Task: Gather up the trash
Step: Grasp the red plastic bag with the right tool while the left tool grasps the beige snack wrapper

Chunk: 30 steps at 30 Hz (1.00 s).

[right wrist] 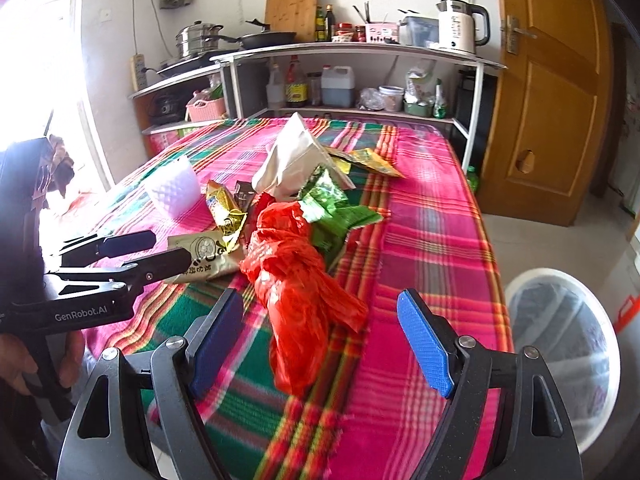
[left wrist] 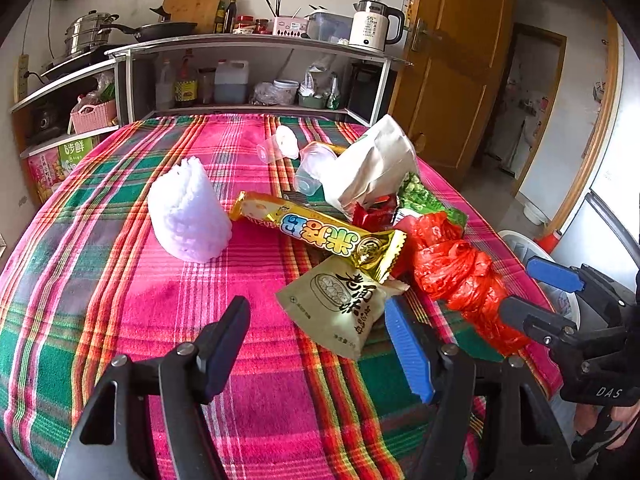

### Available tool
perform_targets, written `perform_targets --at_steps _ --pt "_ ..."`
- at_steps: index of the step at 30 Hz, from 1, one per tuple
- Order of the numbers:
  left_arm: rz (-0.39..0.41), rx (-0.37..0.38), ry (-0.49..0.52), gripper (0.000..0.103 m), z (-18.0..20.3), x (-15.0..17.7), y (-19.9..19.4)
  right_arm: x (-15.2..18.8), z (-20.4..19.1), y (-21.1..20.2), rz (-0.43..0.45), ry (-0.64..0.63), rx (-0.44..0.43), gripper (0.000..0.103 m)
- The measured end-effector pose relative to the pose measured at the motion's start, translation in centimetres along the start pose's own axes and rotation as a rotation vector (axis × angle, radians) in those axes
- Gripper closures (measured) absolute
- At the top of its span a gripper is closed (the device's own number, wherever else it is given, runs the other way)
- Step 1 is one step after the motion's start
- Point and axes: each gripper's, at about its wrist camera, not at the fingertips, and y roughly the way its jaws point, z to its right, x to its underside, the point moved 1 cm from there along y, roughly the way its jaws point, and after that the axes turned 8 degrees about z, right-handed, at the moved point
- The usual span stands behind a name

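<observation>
We hold two claws over a tabletop (left wrist: pixel 168 312) covered with a pink, green and orange plaid cloth, and a heap of rubbish lies on its right half.

Our right claw (right wrist: pixel 320 344) is spread wide, its blue-padded fingers (right wrist: pixel 426 348) standing on either side of a crumpled red plastic bag (right wrist: pixel 296 280). The bag lies between the fingers but neither pad touches it. We judge that the claw is lined up this way so it can close across the bag's narrow near end.

Our left claw (left wrist: pixel 320 344) is also wide open and holds nothing. It hovers low, just short of a beige paper snack packet with black characters (left wrist: pixel 344 304), which sits at the near edge of the heap. That looks like its likely first pick.

Behind the packet a long gold foil wrapper with blue lettering (left wrist: pixel 316 232) rests across the pile. Farther back are a green printed wrapper (right wrist: pixel 332 208), a crumpled beige paper bag (left wrist: pixel 376 164) standing upright, and small clear plastic cups (left wrist: pixel 312 168). A white foam mesh sleeve (left wrist: pixel 188 212) stands apart on the left.

A white bin lined with a clear bag (right wrist: pixel 560 332) stands on the floor just beside the tabletop's right edge, close to our right claw. This seems the reason the red bag is approached from that side. Nothing can be made out inside the bin.
</observation>
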Motion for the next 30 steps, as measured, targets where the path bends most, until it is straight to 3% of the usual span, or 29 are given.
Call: perform_targets --at_steps 5,7,13,15,19,21,28,29,30 --pt "-0.046 0.017 -0.016 0.031 -0.4 -0.1 1.4 -0.3 0.0 1.9 -0.033 -0.006 -0.021 0.026" --pt "-0.062 0.037 -0.019 0.031 -0.3 -0.1 1.8 -0.2 0.1 2.6 -0.053 0.006 -0.025 0.040" --pt "-0.077 0.029 0.028 0.034 0.9 -0.2 2.2 -0.2 0.1 2.6 -0.067 0.040 -0.039 0.056" --pt "-0.078 0.024 0.045 0.047 1.3 0.0 2.2 -0.1 0.1 2.5 -0.071 0.048 -0.041 0.058" --pt "-0.073 0.003 0.062 0.060 1.6 0.1 2.0 0.2 0.1 1.7 -0.073 0.056 -0.046 0.060" --pt "-0.070 0.016 0.045 0.072 1.3 0.1 1.8 0.4 0.2 1.4 -0.073 0.065 -0.049 0.061" --pt "-0.043 0.035 0.013 0.092 1.1 0.4 0.0 0.9 0.6 -0.5 -0.062 0.092 -0.040 0.061" --pt "-0.040 0.033 0.013 0.102 1.1 0.5 -0.3 1.0 0.6 -0.7 -0.059 0.094 -0.039 0.061" --pt "-0.040 0.038 0.007 0.102 1.1 0.6 -0.6 1.1 0.6 -1.0 -0.056 0.097 -0.037 0.061"
